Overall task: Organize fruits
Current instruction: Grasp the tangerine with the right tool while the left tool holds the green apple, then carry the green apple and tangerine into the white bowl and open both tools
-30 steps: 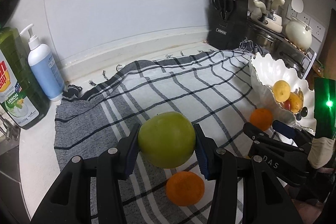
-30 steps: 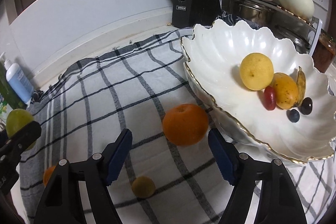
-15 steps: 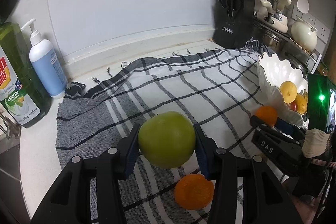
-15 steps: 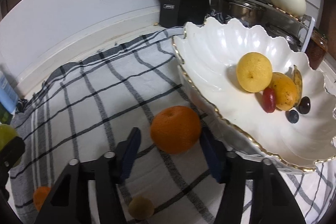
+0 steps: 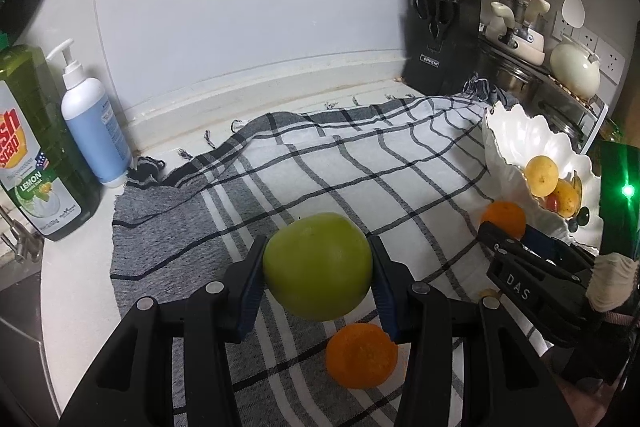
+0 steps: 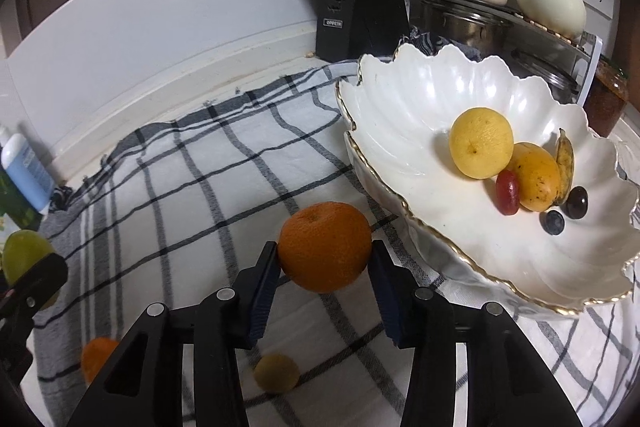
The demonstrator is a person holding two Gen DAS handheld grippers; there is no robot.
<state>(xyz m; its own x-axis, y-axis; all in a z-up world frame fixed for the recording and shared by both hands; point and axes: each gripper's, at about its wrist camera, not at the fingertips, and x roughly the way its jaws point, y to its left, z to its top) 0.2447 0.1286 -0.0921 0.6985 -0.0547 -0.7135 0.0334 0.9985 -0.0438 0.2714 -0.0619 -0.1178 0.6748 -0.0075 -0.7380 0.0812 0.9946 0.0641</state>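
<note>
A black-and-white checked cotton cloth [image 5: 352,163] covered most of the pale counter, its fringed far edge lying near the back wall. On its right end sat a large white scalloped ceramic bowl with a gold rim [image 6: 400,115], holding a round yellow citrus fruit [image 6: 481,143], a spotted orange-yellow fruit [image 6: 536,175], a small red oval fruit, two dark berries and a thin brownish-yellow peel-like piece. The left gripper [image 5: 318,269] had its blue-padded jaws clamped on a round green apple [image 5: 318,265], held above the cloth. The right gripper [image 6: 324,255] was closing its jaws on a round orange [image 6: 324,246], both pads against the fruit's sides, just beside the bowl's near wall; whether the orange was off the cloth could not be told. A second, smaller orange [image 5: 362,355] lay on the cloth below the apple, and a little yellow-green round fruit [image 6: 277,373] lay on the cloth near the right gripper.
</note>
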